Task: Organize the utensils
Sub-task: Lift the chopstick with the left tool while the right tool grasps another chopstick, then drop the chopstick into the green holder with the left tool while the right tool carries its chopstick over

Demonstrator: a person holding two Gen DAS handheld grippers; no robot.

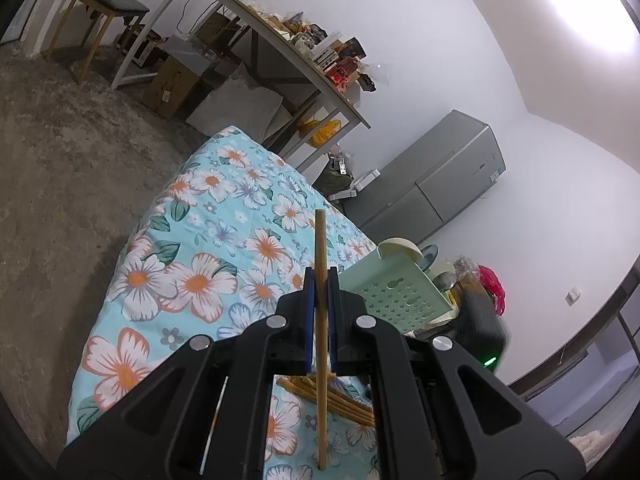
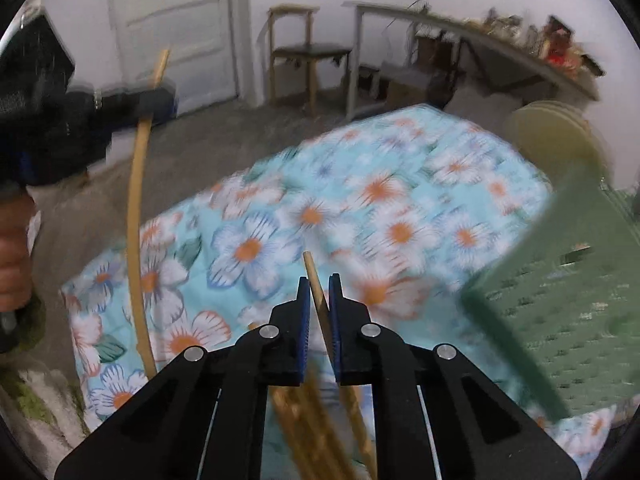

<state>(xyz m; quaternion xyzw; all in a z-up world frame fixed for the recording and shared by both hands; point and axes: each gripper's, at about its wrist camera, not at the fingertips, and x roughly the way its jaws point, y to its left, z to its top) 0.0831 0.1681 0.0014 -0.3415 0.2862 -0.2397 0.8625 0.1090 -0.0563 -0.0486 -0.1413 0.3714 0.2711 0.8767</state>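
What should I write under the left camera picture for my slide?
Left claw shut on one wooden chopstick above the flowered cloth.

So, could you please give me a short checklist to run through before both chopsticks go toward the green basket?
1. Left hand-held gripper shut on its chopstick: ok.
2. Right hand-held gripper gripping its chopstick: ok; the stick sits slanted between the pads.
3. Left chopstick clear of the loose pile: cannot tell; its lower end crosses the pile in view.
4. Green basket within view: ok, to the right on the floral cloth.
5. Compartment for chopsticks free: cannot tell.
6. Right view sharp enough to aim: not ok, blurred.
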